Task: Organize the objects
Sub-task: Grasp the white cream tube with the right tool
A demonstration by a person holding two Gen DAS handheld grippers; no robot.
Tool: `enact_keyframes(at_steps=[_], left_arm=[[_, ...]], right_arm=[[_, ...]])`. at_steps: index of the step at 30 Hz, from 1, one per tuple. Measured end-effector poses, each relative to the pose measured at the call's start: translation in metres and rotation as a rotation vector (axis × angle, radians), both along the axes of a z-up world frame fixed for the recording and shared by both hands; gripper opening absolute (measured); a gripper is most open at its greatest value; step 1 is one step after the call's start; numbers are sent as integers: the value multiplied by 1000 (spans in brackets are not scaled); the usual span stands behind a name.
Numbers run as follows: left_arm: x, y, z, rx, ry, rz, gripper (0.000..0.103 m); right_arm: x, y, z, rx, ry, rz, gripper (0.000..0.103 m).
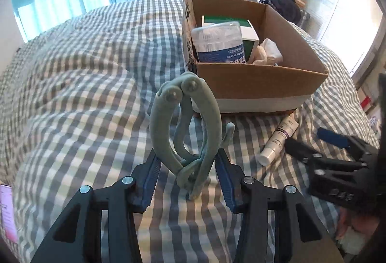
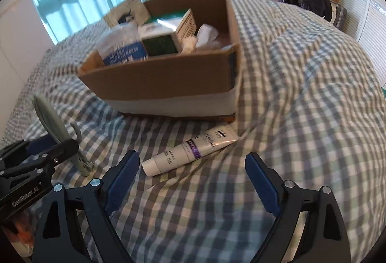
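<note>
Our left gripper [image 1: 188, 166] clamps a green folding hanger [image 1: 185, 128], which stands upright between its fingers above the checked bed [image 1: 84, 65]. Ahead and to the right sits the cardboard box [image 1: 260, 84]. Our right gripper [image 2: 193, 176] gapes wide, a white tube [image 2: 190, 152] lying just ahead between its fingertips.

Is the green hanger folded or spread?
Folded: the hanger's two arms curve together, ends touching at top, between the left gripper's fingers.

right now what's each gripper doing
Left gripper: shut on the grey-green folding plastic hanger.
Right gripper: open, empty, near the white cream tube.
</note>
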State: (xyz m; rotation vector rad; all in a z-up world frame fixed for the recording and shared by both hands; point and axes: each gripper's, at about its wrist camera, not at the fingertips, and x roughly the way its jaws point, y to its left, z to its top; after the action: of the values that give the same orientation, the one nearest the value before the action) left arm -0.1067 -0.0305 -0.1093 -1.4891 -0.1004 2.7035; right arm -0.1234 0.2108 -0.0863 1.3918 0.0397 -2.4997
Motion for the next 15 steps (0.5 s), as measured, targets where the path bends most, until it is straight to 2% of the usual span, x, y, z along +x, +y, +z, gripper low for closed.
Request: enact_keyframes(at_steps=[4, 5, 6, 11, 15], left_arm=[[-3, -10, -7, 51, 0, 16, 47], [-2, -13, -7, 61, 0, 20, 47], [-3, -15, -9, 72, -1, 24, 47], [-4, -17, -8, 91, -1, 30, 47], [4, -17, -2, 103, 11, 34, 47]], right_arm=[[-14, -19, -18, 20, -48, 5, 78], [-18, -26, -24, 32, -63, 13, 66], [-19, -31, -28, 44, -71, 18, 64], [-23, -45, -37, 124, -56, 11, 63], [-18, -41, -41, 151, -70, -1, 57]])
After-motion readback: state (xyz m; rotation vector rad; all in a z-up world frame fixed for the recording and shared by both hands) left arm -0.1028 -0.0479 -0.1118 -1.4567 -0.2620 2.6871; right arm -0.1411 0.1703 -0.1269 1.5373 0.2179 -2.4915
